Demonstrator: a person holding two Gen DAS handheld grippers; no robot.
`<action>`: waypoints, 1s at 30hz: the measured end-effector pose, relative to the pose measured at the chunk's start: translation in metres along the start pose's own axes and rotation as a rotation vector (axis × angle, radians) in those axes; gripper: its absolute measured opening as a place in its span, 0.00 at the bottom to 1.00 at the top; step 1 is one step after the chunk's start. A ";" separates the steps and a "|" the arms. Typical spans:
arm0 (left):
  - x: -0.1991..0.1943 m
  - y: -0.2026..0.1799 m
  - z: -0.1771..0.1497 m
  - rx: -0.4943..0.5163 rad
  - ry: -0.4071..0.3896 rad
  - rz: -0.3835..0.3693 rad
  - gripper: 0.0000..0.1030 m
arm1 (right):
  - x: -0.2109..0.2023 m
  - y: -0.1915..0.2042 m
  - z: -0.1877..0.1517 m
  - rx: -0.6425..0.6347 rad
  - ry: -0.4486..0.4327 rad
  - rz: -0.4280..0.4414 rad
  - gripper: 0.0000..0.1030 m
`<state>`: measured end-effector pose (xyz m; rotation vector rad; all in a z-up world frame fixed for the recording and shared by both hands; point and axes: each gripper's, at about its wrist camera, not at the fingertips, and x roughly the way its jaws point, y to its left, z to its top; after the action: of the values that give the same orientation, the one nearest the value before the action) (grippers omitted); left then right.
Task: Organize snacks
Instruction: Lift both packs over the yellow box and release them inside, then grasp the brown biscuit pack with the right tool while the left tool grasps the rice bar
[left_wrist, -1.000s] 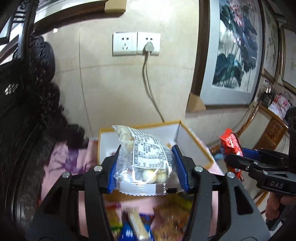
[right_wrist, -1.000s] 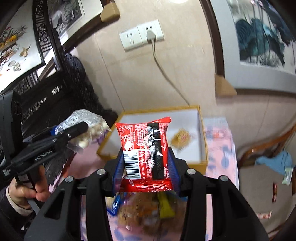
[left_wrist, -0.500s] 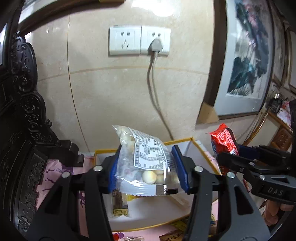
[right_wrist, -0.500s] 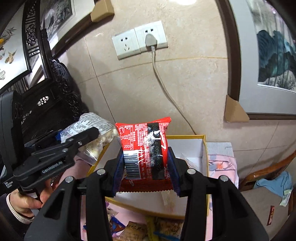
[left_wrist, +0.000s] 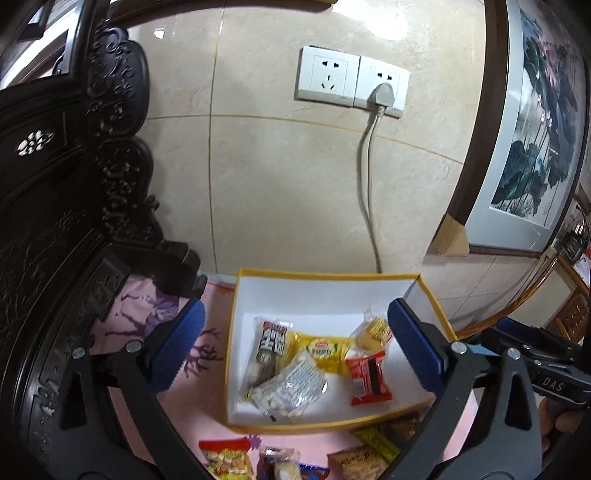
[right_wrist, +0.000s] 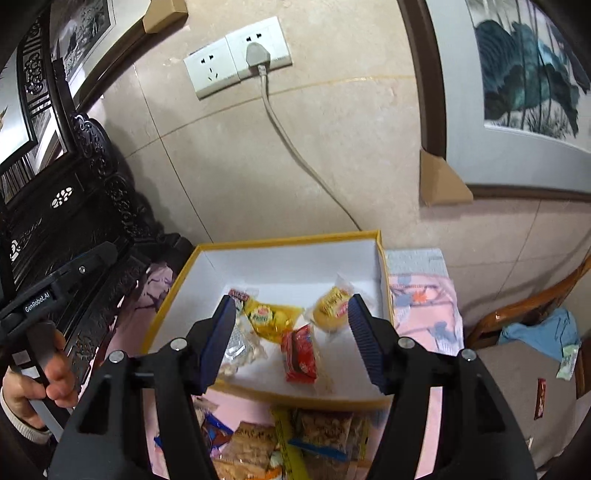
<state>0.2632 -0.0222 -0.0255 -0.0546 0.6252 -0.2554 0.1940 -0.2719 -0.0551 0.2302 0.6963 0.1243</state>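
My right finger (right_wrist: 218, 343) hides part of the clear packet (right_wrist: 240, 349) in the box. The loose snack packets (left_wrist: 291, 461) below are cut by the frame edge, their labels too blurred to read.

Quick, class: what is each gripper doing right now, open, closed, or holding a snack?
Left gripper: jaws opening, holding nothing; the clear packet lies in the box.
Right gripper: jaws opening, holding nothing; the red packet lies in the box.

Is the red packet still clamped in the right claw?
No: in the right wrist view the red packet lies inside the white box, and the opening right claw has nothing between its pads.
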 end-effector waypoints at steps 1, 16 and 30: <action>-0.001 0.001 -0.003 0.003 0.006 0.001 0.98 | -0.002 0.000 -0.003 -0.003 0.002 0.002 0.62; -0.038 0.013 -0.078 0.010 0.124 0.020 0.98 | -0.021 -0.029 -0.093 0.097 0.130 -0.064 0.62; -0.053 0.030 -0.140 0.006 0.253 0.044 0.98 | 0.018 -0.046 -0.182 0.232 0.339 -0.095 0.51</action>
<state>0.1467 0.0240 -0.1121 -0.0030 0.8762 -0.2231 0.0919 -0.2826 -0.2130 0.4027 1.0590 -0.0101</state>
